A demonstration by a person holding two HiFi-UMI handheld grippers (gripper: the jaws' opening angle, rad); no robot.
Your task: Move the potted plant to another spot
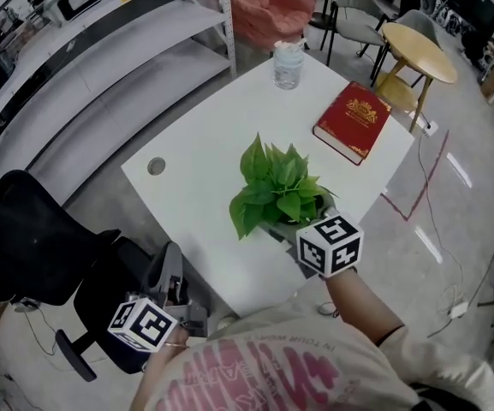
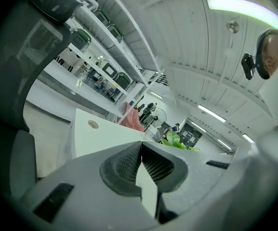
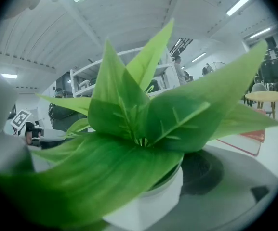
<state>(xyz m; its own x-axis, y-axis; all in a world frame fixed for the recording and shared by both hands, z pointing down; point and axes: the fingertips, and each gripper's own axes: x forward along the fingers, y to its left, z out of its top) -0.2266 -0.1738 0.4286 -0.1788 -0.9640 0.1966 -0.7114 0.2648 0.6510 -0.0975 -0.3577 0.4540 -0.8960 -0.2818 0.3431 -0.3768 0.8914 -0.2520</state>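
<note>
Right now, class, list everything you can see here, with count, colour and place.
table: one, white, centre
potted plant: one, green leaves, white pot, table's near right
book: one, red, table's far right
bottle: one, clear, table's far edge
round table: one, wooden, beyond the book
office chair: one, black, left of table
shelving: one, white, far left
left gripper: one, grey, jaws shut, empty, by the chair
right gripper: one, jaws on the potted plant

1. Shirt (image 1: pixel 272 366): cream, with large pink lettering.
2. Left gripper (image 2: pixel 141 154): grey shell, black ribbed pads (image 2: pixel 124 163).
3. Left marker cube (image 1: pixel 142 324), left of the shirt: white faces, black square markers.
4. Right marker cube (image 1: pixel 330 245), above the shirt: same pattern.
</note>
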